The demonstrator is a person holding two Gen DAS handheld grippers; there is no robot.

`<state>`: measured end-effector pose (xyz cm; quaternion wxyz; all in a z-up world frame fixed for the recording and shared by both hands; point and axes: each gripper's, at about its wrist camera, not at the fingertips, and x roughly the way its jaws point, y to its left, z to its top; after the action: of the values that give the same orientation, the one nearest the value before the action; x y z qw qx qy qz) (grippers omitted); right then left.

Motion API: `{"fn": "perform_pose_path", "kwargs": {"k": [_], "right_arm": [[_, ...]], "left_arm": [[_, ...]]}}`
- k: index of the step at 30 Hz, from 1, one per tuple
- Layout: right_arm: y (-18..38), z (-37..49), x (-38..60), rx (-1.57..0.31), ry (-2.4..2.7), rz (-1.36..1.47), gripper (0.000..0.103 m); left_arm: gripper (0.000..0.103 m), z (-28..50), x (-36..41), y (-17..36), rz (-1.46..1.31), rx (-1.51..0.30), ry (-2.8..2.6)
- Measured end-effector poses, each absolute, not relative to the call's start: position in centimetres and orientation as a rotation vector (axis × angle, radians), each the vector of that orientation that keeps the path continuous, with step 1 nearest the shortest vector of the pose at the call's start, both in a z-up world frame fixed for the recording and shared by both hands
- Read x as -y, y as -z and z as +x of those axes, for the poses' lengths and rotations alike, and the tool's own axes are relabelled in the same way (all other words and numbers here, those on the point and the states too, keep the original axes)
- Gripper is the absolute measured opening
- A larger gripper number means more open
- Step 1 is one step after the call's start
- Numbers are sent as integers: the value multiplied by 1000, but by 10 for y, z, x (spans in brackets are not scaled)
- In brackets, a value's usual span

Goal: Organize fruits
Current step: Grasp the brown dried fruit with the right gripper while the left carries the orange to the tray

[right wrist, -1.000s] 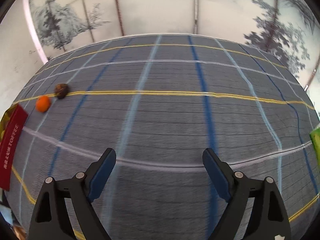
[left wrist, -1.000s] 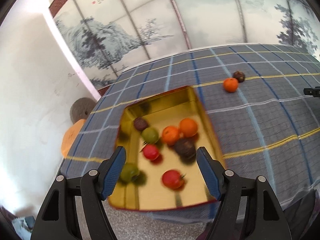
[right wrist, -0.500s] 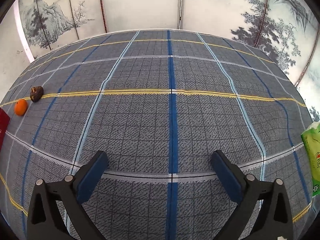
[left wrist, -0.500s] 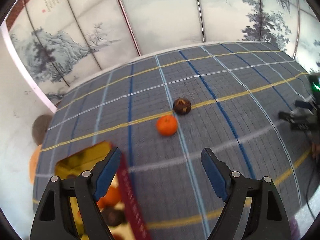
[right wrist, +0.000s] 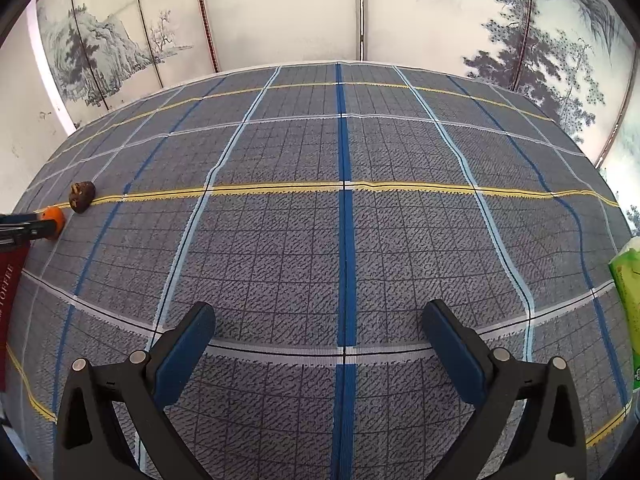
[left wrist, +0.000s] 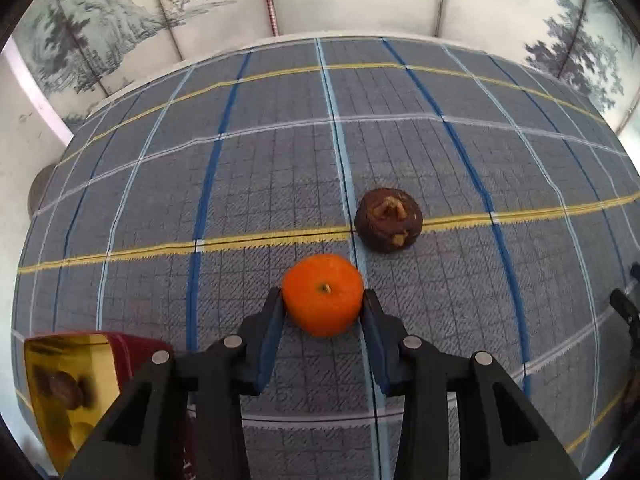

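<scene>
Left tool (left wrist: 322,300) clamped on orange (left wrist: 322,294); brown fruit (left wrist: 388,225) just beyond the orange. Right tool (right wrist: 319,330) spread wide, gripping nothing.

On the red tin's side (right wrist: 9,292) at my left I read "TOFFEE", partly cut off.

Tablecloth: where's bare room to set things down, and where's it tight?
Free: the wide stretch of tablecloth under the open right gripper, between the dark fruit and the green packet. Tight: the left side, where the left gripper closes on the orange, beside the dark fruit and tin.
</scene>
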<state>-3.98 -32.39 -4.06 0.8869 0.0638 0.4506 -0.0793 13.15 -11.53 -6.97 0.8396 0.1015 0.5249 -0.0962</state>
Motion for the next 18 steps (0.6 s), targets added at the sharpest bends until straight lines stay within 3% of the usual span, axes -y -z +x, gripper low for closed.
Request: {"fn": "perform_pose_path", "kwargs": {"k": [6,9,14,18], "right_arm": [[40,-40,326,-933,159,139,103],[29,-46,325,-860,44,222,95],[-14,-25,246,-740,-312,117,95],[-10,27,167,-761,-471,-27,87]], "left_arm": [[38,91,106,47,87,-1079,247],[38,58,98,27,36,-1049,283],[39,14,79,-3,-31,-1020,307],[39,-9,60,-23,-76,-999,303]]}}
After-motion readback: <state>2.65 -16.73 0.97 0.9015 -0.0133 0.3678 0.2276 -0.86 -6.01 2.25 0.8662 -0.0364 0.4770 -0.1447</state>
